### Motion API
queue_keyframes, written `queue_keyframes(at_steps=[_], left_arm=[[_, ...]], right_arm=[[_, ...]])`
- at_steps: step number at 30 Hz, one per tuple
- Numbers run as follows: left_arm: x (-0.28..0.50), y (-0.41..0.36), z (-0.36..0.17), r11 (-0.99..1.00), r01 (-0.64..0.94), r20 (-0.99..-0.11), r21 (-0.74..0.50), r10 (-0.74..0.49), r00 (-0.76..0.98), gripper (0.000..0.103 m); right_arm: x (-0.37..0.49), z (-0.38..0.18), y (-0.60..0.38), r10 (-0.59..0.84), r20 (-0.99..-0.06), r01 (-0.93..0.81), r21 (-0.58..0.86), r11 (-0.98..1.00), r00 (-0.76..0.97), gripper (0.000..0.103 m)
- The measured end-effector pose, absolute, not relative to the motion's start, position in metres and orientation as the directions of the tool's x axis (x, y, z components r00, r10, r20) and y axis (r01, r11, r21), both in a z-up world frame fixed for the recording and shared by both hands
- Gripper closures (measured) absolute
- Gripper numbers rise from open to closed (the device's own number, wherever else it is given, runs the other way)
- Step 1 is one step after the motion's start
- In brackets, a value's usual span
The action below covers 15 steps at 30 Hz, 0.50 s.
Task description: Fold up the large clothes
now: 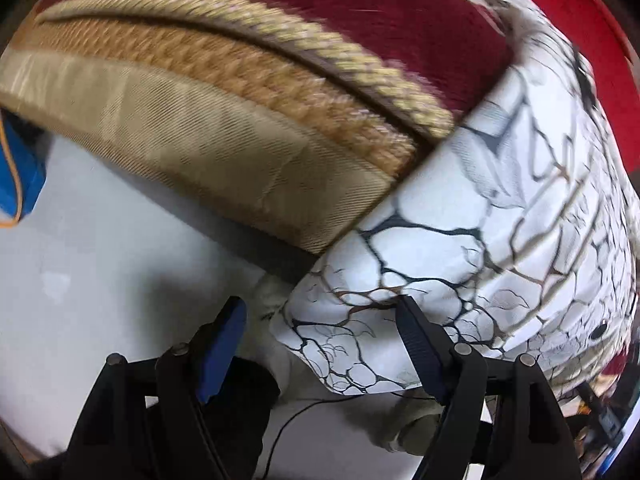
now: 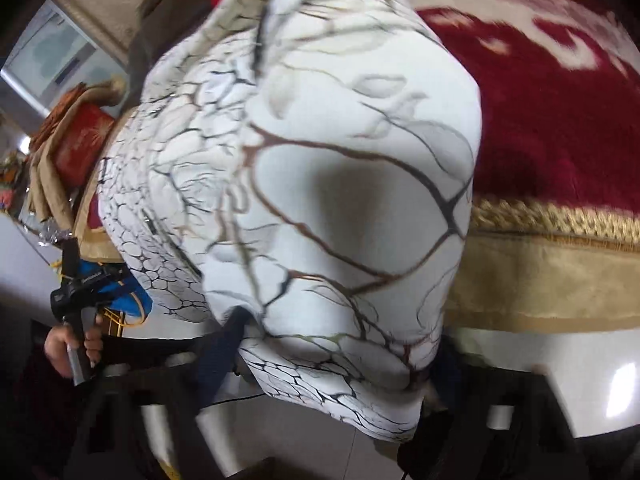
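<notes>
The garment is white with a black and brown crackle print [image 1: 500,216]. It hangs over the edge of a red plush cover with gold braid [image 1: 256,92]. My left gripper [image 1: 320,316] is open, its blue-padded fingers [image 1: 224,344] spread on either side of the garment's lower corner, not closed on it. In the right wrist view the same garment [image 2: 320,200] fills the middle and drapes over my right gripper [image 2: 332,364], hiding the fingertips. Its dark fingers [image 2: 216,356] stand apart on both sides of the cloth.
The red cover [image 2: 560,120] with its tan border [image 2: 540,280] lies on a raised surface above a pale tiled floor [image 1: 100,260]. A blue object [image 1: 20,176] sits at the left. The other hand and gripper handle [image 2: 76,320] show at the left, with cluttered cushions [image 2: 80,140] behind.
</notes>
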<state>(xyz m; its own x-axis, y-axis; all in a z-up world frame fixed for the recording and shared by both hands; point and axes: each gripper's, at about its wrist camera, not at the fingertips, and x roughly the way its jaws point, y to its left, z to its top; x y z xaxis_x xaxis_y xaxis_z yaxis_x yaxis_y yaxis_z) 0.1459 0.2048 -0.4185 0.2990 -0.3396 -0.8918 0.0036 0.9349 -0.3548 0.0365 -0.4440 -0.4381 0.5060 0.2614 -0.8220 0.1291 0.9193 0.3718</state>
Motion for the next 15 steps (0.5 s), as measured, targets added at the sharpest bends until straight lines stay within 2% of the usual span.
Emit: queue_keyframes(at_steps=[1,4,8,15], left_arm=[[0.145,0.200,-0.416,0.937,0.035,-0.888,-0.349,-0.342,0.307,0.026],[0.144,0.194,-0.407,0.947,0.058,-0.883,-0.317,-0.317,0.346,0.028],[0.141,0.203,-0.395,0.934,0.029,-0.845,-0.357,-0.336,0.417,0.030],[0.143,0.182,-0.416,0.940,0.079,-0.893,-0.333,-0.341,0.293,0.030]], right_arm=[[0.037,-0.437,-0.444,0.256,-0.825,0.132,0.366,0.921,0.505,0.051],[0.030,-0.431,-0.453,0.278,-0.813,0.157,0.407,0.900,0.512,0.060],[0.028,-0.430,-0.459,0.300,-0.804,0.161,0.434,0.886,0.513,0.060],[0.031,-0.434,-0.467,0.324,-0.801,0.185,0.466,0.865,0.504,0.060]])
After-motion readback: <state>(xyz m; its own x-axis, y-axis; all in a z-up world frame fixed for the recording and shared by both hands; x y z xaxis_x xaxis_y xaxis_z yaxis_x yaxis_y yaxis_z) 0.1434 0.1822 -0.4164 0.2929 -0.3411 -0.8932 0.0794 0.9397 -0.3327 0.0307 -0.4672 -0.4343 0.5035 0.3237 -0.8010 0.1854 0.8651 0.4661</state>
